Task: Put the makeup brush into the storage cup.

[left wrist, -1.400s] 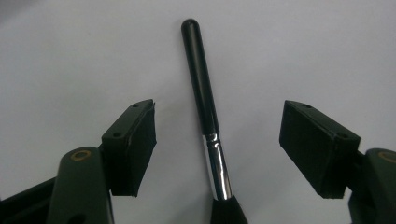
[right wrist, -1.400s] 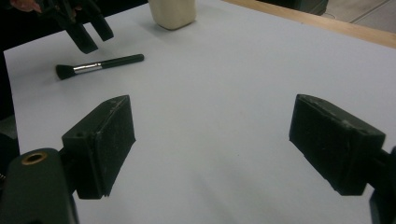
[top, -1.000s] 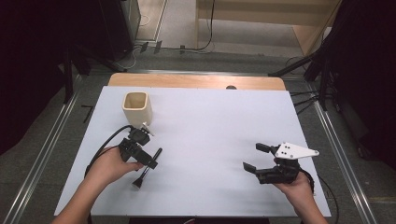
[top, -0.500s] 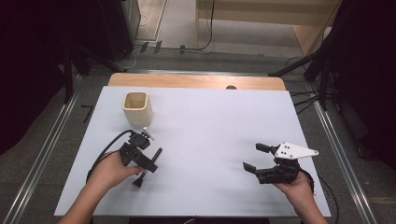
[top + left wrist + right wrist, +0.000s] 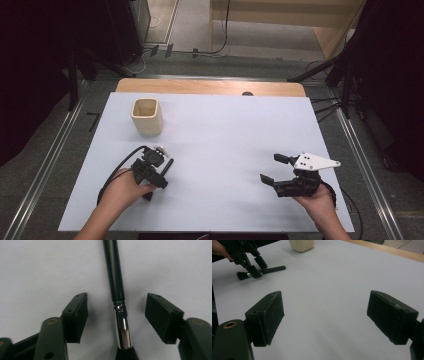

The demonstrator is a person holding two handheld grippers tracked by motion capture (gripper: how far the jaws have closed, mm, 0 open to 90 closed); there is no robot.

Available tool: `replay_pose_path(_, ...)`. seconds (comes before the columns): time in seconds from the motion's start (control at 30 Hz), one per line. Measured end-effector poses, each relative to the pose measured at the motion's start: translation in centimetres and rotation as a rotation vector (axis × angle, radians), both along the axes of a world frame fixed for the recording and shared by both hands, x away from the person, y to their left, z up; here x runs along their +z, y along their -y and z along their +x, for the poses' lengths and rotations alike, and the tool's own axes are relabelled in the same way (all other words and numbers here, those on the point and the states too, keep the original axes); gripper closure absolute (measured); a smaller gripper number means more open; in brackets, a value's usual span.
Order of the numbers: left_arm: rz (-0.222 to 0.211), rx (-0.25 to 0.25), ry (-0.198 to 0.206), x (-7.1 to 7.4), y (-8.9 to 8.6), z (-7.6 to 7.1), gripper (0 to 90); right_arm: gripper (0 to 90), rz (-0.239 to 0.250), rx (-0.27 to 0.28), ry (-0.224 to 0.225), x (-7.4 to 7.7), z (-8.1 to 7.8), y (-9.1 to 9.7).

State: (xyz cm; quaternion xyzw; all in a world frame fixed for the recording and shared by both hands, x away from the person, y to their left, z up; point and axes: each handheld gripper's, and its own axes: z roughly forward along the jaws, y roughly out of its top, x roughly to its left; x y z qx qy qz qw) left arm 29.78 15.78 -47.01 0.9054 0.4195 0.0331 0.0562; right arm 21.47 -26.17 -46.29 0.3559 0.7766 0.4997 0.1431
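Since the earlier frames the left tongs have come down a little over the brush and their jaws have just been closing, with the brush between them but not yet pressed. In the left gripper view the black handle and shiny metal collar of the brush run up the middle, a clear gap on each side to the pads; the dark bristles sit at the bottom edge. The brush lies flat on the white surface, in front of the cream cup and a little to its right, apart from it. In the right gripper view the brush lies with its bristles pointing away from the cup and the left tongs straddling it. The right tongs are far to the right of the cup, nearer the person, held just above the surface with jaws spread wide and nothing between them.
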Motion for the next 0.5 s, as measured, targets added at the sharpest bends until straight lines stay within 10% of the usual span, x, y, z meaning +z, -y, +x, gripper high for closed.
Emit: replay_pose_path(0.5, 0.052, 0.043, -0.009, 0.24, 0.64, -0.5, 56.7, 15.0, -0.007, 0.003, -0.003, 0.0, 0.01, -0.04)
